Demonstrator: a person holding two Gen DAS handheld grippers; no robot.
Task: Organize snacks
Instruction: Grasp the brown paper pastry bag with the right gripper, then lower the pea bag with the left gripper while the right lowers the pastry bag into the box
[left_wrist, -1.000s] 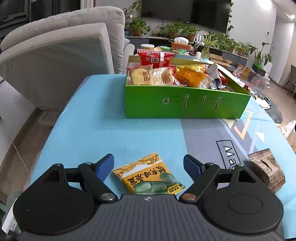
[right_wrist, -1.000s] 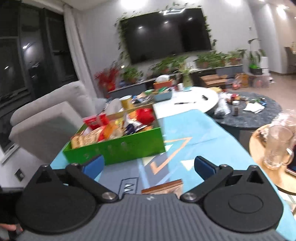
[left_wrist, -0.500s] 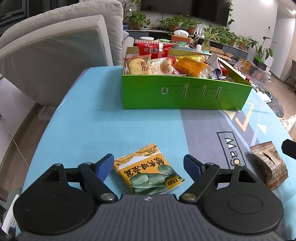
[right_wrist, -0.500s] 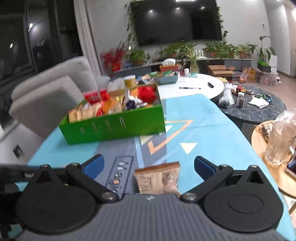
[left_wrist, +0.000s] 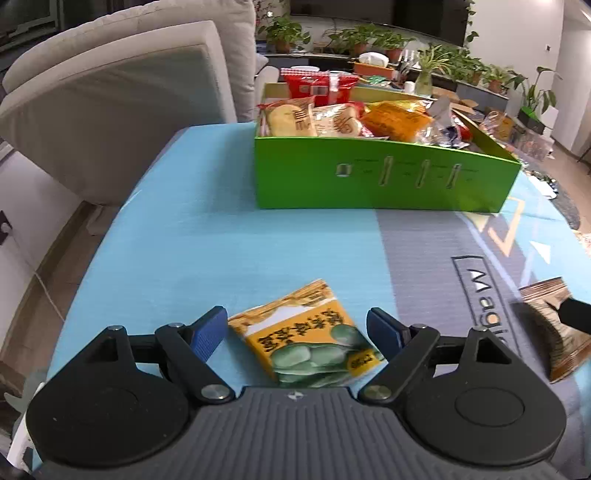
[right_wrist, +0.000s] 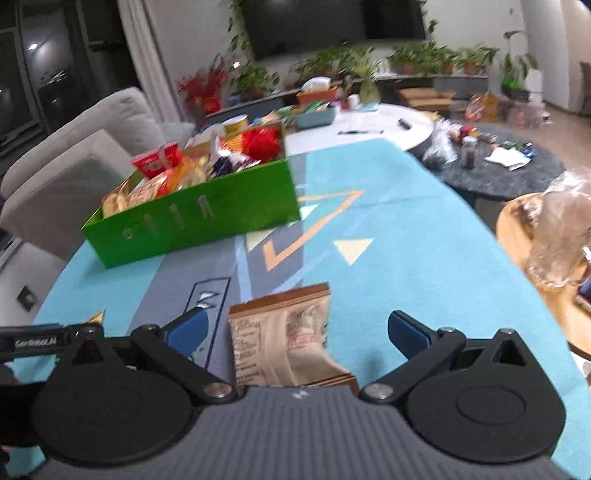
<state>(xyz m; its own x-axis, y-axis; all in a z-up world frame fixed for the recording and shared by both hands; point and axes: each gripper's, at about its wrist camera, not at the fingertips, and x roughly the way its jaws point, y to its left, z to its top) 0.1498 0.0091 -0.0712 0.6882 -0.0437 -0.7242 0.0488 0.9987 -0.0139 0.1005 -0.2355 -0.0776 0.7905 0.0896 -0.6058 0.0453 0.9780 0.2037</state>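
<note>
Left tongs (left_wrist: 296, 330) standing apart, having just been opening a shade wider, straddling the yellow broad-bean snack packet (left_wrist: 308, 338) without pressing it; packet lying flat on the bench (left_wrist: 207, 251) close to its near edge, skewed corner-first to the pads. Right tongs (right_wrist: 295, 330) likewise apart, framing the brown-and-cream snack pouch (right_wrist: 286, 338), flat on the bench toward the near right part; no contact visible. Green box (left_wrist: 384, 181) already heaped with snacks, well apart from both, toward the far edge.

Risks, as judged from here: closing on the skewed yellow packet may catch one corner only, so likely to pivot or slide out; thin flat foil hugging the bench cloth, so pads may scrape over the top and close on nothing, or snag the cloth; puffed brown pouch may squirt sideways under the squeeze; both tongs working close together, so a bump possible; box nearly brimming, so a dropped packet may slide off the heap.
</note>
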